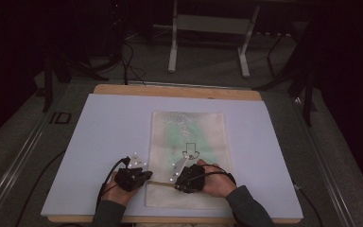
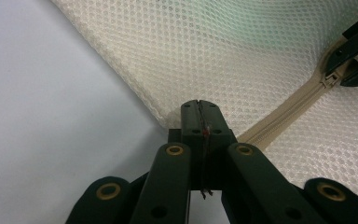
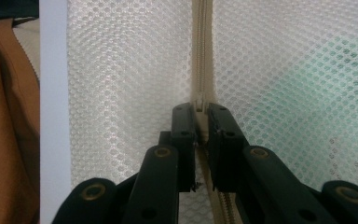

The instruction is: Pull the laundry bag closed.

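One mesh bag (image 1: 189, 142), flat on the white board (image 1: 104, 137), long axis running away from the person. Left gripper (image 1: 147, 176) pinches its near-left corner, jaws pressed together; right gripper (image 1: 176, 181) clamps the zipper pull (image 3: 199, 103), pointing left along the zipper (image 2: 279, 119).

Our count of things on the table

We see one mesh zipper bag (image 1: 189, 142), one white board (image 1: 104, 142), two grippers: left gripper (image 1: 139, 177), right gripper (image 1: 182, 182).
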A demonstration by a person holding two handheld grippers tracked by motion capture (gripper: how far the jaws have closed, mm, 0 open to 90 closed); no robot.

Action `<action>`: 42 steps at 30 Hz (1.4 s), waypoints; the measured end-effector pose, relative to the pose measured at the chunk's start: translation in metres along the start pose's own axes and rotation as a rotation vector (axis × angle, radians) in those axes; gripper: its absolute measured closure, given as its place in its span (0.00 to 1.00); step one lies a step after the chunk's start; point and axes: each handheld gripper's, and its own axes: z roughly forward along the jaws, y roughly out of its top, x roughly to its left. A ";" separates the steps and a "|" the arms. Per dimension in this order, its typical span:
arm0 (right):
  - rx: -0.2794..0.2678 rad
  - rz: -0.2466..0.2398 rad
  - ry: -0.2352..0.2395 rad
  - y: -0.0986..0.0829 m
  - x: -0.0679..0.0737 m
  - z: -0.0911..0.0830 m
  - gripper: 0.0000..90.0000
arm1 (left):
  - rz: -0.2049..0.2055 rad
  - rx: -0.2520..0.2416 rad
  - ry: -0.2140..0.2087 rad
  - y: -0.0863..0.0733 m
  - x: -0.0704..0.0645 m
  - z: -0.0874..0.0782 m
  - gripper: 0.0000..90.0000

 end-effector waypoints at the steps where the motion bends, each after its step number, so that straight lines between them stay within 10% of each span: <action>1: 0.000 0.000 0.000 0.000 0.000 0.000 0.91 | 0.000 -0.001 0.000 0.000 0.000 0.000 1.00; 42: 0.008 0.010 -0.004 -0.015 0.000 -0.008 0.91 | 0.000 0.000 0.001 0.000 0.000 0.000 1.00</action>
